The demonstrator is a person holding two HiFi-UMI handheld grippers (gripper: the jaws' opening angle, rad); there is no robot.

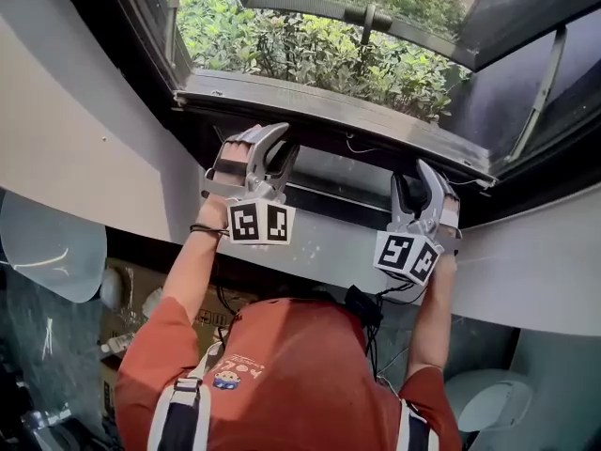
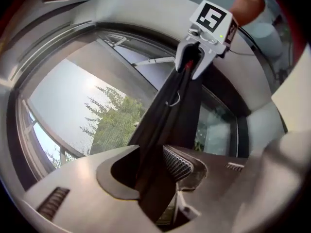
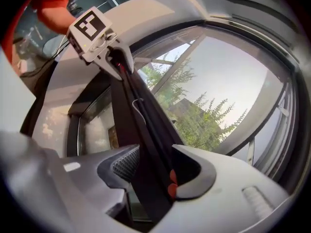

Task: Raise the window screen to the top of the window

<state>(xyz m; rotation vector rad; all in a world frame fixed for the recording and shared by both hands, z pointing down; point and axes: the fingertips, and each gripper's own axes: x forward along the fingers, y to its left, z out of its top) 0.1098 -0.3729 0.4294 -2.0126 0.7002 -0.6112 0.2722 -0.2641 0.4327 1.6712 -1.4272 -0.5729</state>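
Left tool (image 1: 274, 150) and right tool (image 1: 428, 184) each gripped the dark rail (image 1: 357, 125) of the window screen, one toward each end. In the head view that rail ran across the middle of the frame, sloping down to the right, with green bushes (image 1: 310, 50) filling the upper part. My arms reached up to it from my orange shirt (image 1: 282, 374) at the bottom centre.

In the left gripper view, the rail (image 2: 167, 115) rose from the lower centre toward the upper right and passed between my jaws, whose ribbed pad (image 2: 181, 163) lay against its side. Mesh of the window screen (image 2: 109, 127) lay left of the rail, with trees and pale sky showing through it. The right tool (image 2: 198, 62) held the far end, under its marker cube (image 2: 212, 17).

In the right gripper view, the rail (image 3: 141, 125) filled the gap between my jaws, with mesh (image 3: 209, 125) to its right. The left tool (image 3: 115, 61) clasped the far end at the upper left.
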